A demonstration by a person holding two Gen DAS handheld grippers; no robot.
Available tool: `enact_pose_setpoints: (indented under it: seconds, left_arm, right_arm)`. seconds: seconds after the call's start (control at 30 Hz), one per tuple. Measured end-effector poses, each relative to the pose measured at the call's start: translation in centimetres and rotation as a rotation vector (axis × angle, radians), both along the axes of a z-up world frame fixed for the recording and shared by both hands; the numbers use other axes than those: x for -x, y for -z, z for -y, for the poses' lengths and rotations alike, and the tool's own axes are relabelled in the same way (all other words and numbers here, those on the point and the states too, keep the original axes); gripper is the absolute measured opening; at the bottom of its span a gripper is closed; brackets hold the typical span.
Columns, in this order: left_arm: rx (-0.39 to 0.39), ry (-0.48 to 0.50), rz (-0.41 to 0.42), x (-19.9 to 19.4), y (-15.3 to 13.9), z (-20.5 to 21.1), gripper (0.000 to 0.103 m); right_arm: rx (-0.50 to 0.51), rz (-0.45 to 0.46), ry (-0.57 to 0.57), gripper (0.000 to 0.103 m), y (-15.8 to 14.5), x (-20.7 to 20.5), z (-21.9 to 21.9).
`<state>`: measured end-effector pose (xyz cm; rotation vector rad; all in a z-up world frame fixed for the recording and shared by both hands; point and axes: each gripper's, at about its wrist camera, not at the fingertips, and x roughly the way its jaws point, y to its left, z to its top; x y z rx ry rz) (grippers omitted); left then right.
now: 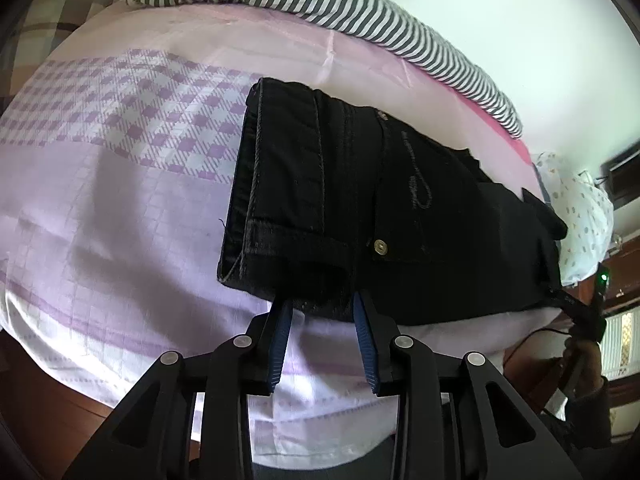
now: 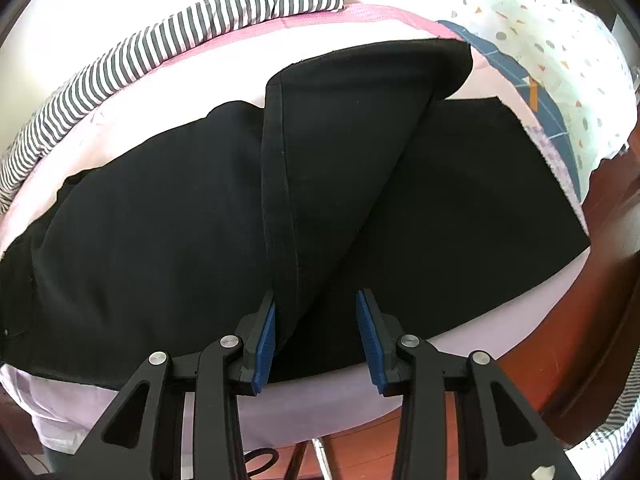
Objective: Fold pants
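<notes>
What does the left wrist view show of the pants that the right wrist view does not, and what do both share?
Only the left wrist view shows the waistband with its metal button and the checked purple sheet. Only the right wrist view shows a pant leg folded across the other, plus a dotted pillow. Both show the black pants, the striped bedding, and open jaws.

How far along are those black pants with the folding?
Done: the black pants lie on the bed sheet with the legs apparently stacked, waistband toward the left hand-held gripper. In hand: the right hand-held gripper sits open at a leg end flipped diagonally over the rest. Left: squaring that fold and folding toward the waistband.
</notes>
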<state>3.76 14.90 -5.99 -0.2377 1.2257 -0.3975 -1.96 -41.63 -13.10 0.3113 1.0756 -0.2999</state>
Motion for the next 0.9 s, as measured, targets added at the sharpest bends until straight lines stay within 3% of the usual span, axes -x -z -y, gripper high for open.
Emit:
enact_pose_setpoints:
  seconds: [0.1, 0.17, 0.33, 0.47, 0.63, 0.8, 0.9]
  left_arm:
    - [-0.022, 0.023, 0.049, 0.8, -1.2, 0.5, 0.033]
    - [-0.012, 0.053, 0.09, 1.5, -2.0, 1.4, 0.033]
    - [-0.045, 0.147, 0.257, 2.8, -4.0, 6.3, 0.035]
    - [-0.018, 0.331, 0.348, 3.4, -4.5, 13.7, 0.046]
    - [0.007, 0.544, 0.378, 4.1, -3.3, 23.2, 0.046]
    - [0.065, 0.703, 0.341, 5.1, -1.2, 31.7, 0.046]
    - [0.025, 0.784, 0.381, 6.0, -0.5, 35.8, 0.046]
  right_arm:
    - [-0.029, -0.006, -0.004, 0.029, 0.3, -0.2, 0.2]
    - [-0.043, -0.001, -0.018, 0.013, 0.3, -0.4, 0.1]
    - [-0.056, 0.016, -0.037, 0.007, -0.3, -0.6, -0.4]
    - [-0.127, 0.031, -0.02, 0.006, -0.8, -0.6, 0.2]
    - [-0.21, 0.046, 0.005, 0.006, -1.0, -0.8, 1.1]
    - [-0.242, 0.051, 0.004, 0.006, -1.2, -0.9, 1.4]
    - [-0.264, 0.057, 0.001, 0.006, -1.4, -0.8, 1.8]
